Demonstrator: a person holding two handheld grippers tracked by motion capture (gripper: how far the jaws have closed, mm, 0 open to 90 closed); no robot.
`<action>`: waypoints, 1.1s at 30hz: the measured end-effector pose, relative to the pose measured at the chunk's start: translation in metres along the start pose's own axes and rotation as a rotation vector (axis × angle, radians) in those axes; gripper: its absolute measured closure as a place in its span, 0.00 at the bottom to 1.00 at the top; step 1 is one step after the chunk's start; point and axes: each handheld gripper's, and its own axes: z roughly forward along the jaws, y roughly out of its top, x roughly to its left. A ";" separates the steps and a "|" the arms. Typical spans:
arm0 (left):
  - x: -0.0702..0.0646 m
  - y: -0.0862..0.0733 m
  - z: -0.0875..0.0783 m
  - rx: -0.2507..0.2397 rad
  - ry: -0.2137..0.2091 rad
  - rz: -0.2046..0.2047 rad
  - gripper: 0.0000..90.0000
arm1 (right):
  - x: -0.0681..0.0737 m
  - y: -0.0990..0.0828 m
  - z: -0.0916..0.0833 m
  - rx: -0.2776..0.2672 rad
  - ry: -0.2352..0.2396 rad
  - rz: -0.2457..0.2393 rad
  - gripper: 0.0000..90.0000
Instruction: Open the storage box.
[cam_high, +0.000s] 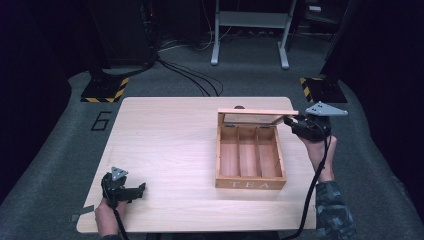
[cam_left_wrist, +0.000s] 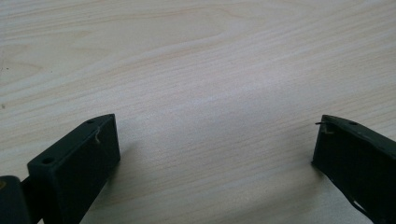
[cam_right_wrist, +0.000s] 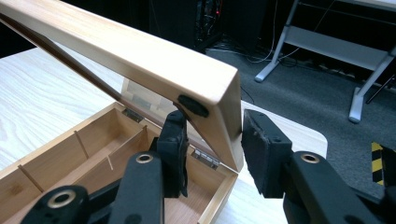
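Note:
A wooden tea box (cam_high: 250, 184) marked TEA stands on the right half of the table, its three inner compartments (cam_right_wrist: 70, 158) empty. Its lid (cam_high: 257, 112) is lifted and hangs tilted above the box on rear hinges. My right gripper (cam_high: 290, 121) is shut on the lid's right end, one pad under the lid (cam_right_wrist: 121, 51) and one against its outer side, seen close in the right gripper view (cam_right_wrist: 215, 133). My left gripper (cam_high: 142, 189) lies low over the table's near left corner, jaws wide apart with only bare wood between them (cam_left_wrist: 215, 140).
The light wooden table (cam_high: 165, 135) has rounded corners, with grey carpet around it. Behind it are a white metal frame (cam_high: 250, 30), cables on the floor (cam_high: 195, 75) and two hazard-striped bases (cam_high: 105, 90). A "6" (cam_high: 101, 121) is marked on the floor at left.

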 end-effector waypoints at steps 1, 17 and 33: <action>0.000 0.000 0.000 0.000 0.000 0.000 0.00 | -0.001 0.001 0.001 0.003 0.004 0.001 0.68; 0.000 0.000 0.000 0.000 0.000 0.000 0.01 | -0.016 0.021 0.014 0.037 0.025 0.023 0.69; 0.000 0.000 0.000 0.000 0.000 -0.001 0.00 | -0.018 0.024 0.016 0.040 0.027 0.034 0.69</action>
